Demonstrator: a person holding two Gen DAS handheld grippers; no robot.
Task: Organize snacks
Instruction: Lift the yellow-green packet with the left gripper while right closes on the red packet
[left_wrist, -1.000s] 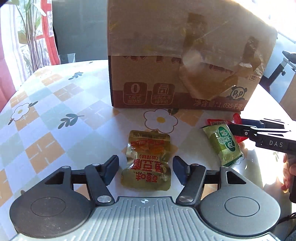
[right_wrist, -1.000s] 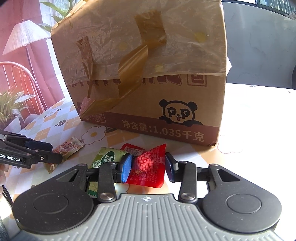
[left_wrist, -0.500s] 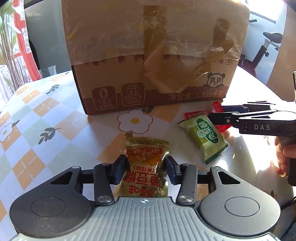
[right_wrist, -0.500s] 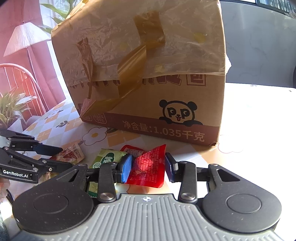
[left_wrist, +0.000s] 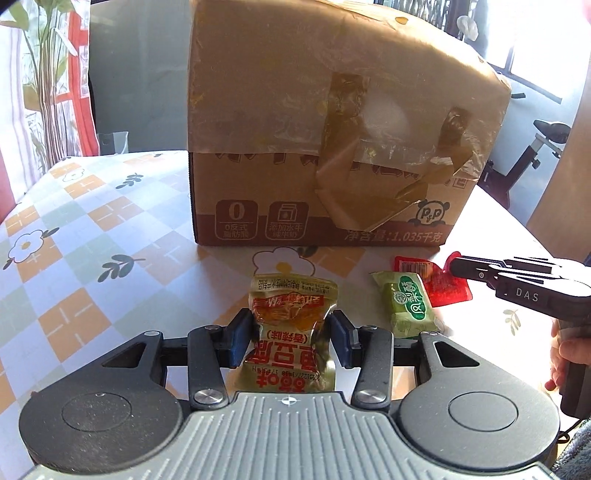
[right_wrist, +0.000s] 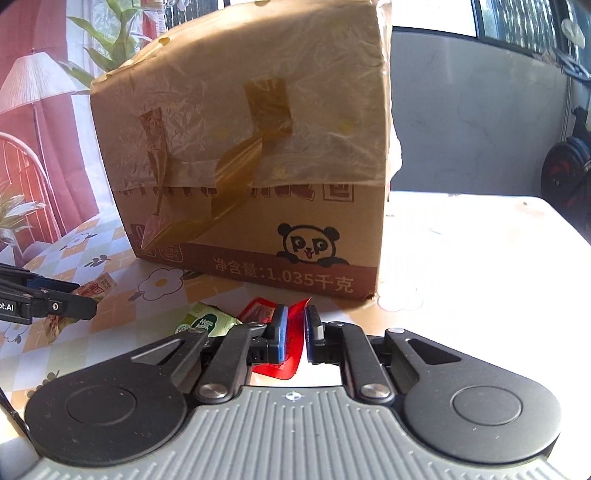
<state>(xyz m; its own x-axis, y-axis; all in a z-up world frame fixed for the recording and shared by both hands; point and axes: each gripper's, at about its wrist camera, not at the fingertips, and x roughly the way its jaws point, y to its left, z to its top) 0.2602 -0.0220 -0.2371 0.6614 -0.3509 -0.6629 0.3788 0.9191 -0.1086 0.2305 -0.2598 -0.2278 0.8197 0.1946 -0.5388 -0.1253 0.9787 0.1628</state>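
Note:
My left gripper is shut on a yellow-gold snack packet with red lettering, its pads pinching the packet's waist. My right gripper is shut on a red snack packet, which also shows in the left wrist view. A green snack packet lies on the table between the two; in the right wrist view it lies left of my fingers. The left gripper shows at the left edge of the right wrist view.
A large taped cardboard box with a panda logo stands on the checkered floral tablecloth just behind the packets; it also fills the right wrist view. An exercise bike stands off the table's right side.
My left gripper closed on the yellow-gold packet. My right gripper's jaws closed tighter on the red packet, and the view rose a little.

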